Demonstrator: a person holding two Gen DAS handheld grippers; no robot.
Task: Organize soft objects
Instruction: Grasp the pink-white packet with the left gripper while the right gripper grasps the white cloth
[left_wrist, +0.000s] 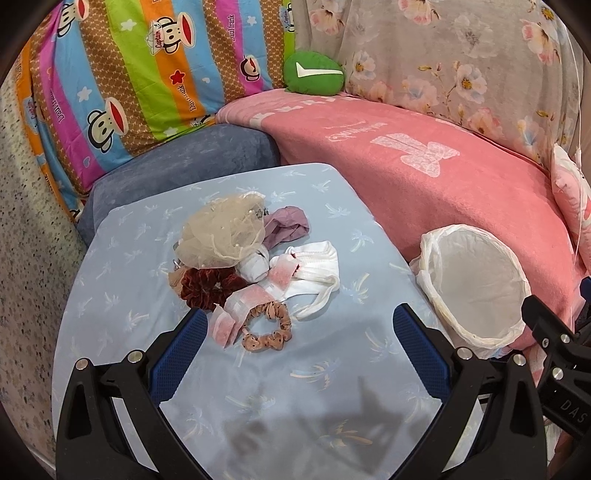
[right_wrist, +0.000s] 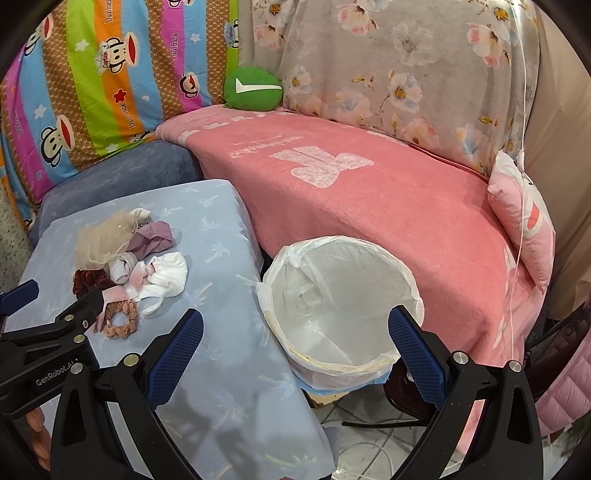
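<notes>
The left tool (left_wrist: 295, 325) hung spread and empty above the pale blue palm-print cushion (left_wrist: 147, 258). Just ahead of its blue fingers (left_wrist: 181, 347) lay a heap of soft things: a tan dotted fabric scrunchie (left_wrist: 267, 328) nearest, a dark red velvet scrunchie (left_wrist: 207, 286), a cream tulle bow (left_wrist: 221, 236) and a white ribbed cloth (left_wrist: 317, 266) beyond. The right tool (right_wrist: 295, 332) was spread too, holding nothing, with the round white bag-lined bin (right_wrist: 340, 302) directly before it.

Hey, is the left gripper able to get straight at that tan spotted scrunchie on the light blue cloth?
Probably yes. The left gripper is open, and the tan spotted scrunchie lies at the pile's near edge between its fingers, nothing on top; only a pink-and-white strip touches its left side.
</notes>
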